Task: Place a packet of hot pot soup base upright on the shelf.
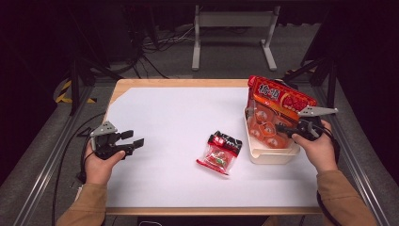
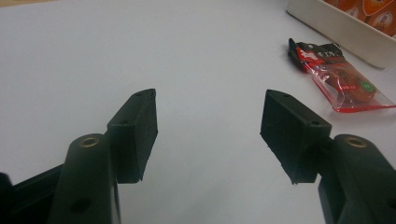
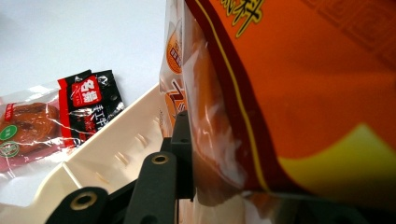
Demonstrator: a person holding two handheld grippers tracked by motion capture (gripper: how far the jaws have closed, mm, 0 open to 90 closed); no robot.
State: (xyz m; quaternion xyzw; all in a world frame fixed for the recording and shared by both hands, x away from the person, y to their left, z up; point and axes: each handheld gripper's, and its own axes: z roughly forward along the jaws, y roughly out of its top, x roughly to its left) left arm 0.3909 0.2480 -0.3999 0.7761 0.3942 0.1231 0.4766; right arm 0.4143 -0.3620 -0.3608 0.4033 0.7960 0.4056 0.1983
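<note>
Now orange bag [image 3: 299, 93] between right gripper [image 3: 219, 154] jaws

A large, glossy red-and-orange plastic snack bag [image 1: 277, 101] with clear lower panels stands tilted in a cream plastic basket [image 1: 270, 156] at the surface's right edge, its upper end leaning toward the far left.
</note>
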